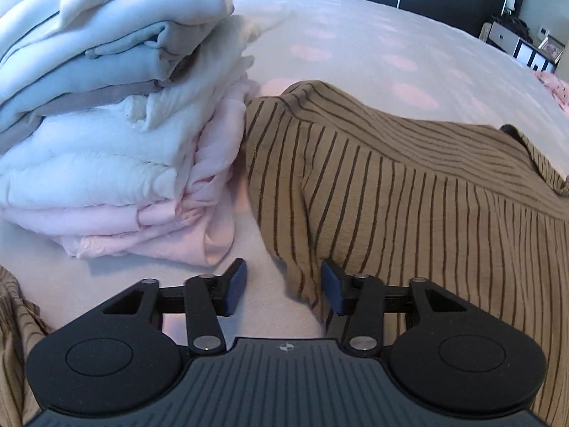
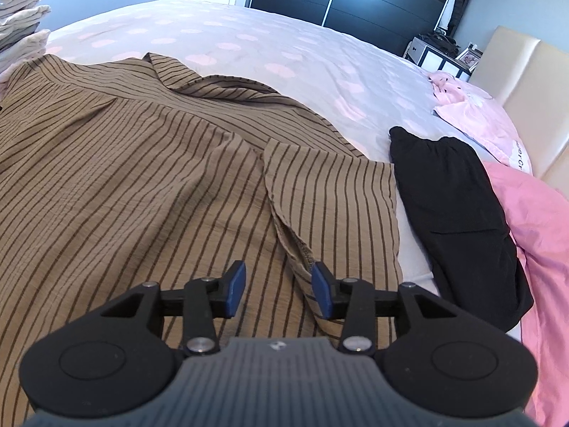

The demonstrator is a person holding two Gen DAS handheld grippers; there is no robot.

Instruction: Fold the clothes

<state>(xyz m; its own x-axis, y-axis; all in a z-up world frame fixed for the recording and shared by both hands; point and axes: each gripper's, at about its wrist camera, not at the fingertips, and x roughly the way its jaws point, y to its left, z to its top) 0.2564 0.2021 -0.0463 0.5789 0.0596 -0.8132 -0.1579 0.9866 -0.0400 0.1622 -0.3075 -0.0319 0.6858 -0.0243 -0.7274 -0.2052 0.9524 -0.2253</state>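
Left wrist view has the striped shirt (image 1: 409, 192) spread over the bed (image 1: 355, 42), filling the frame from 12 to 5 o'clock, with its near left edge hanging into the gap of the left gripper (image 1: 283, 290). Those jaws stand apart and clamp nothing: the cloth edge lies just against the right pad (image 1: 330, 286), and bare sheet shows by the other. A pile (image 1: 117, 135) of folded whites and pinks sits at 10 o'clock, touching the shirt's shoulder.

Right wrist view shows the same shirt (image 2: 142, 163) lying collar-away, collar at 12 o'clock, a short sleeve (image 2: 330, 192) flopped out toward 2 o'clock. The right gripper (image 2: 279, 290) is also released, jaws parted, with the raw seam under the sleeve sitting just inside the right pad (image 2: 322, 290) (not pinched, as far as the frame shows). A black garment (image 2: 458, 213) lies at 3 o'clock, just beside the sleeve, and pink bedding (image 2: 540, 249) beyond it.

Judging by its crinkled weave and soft ripples, the shirt is light, limp and a little grippy, not slippery. It will sag and slide off a shallow bite, so each pad pair should take a full fold of cloth, not 1 thin edge. Good holds look like the side seams, or the hem corners nearest both grippers: 2 matched points, so the panel lifts evenly. Nothing here is fragile, but dragging could rumple the sheet or nudge the pile.
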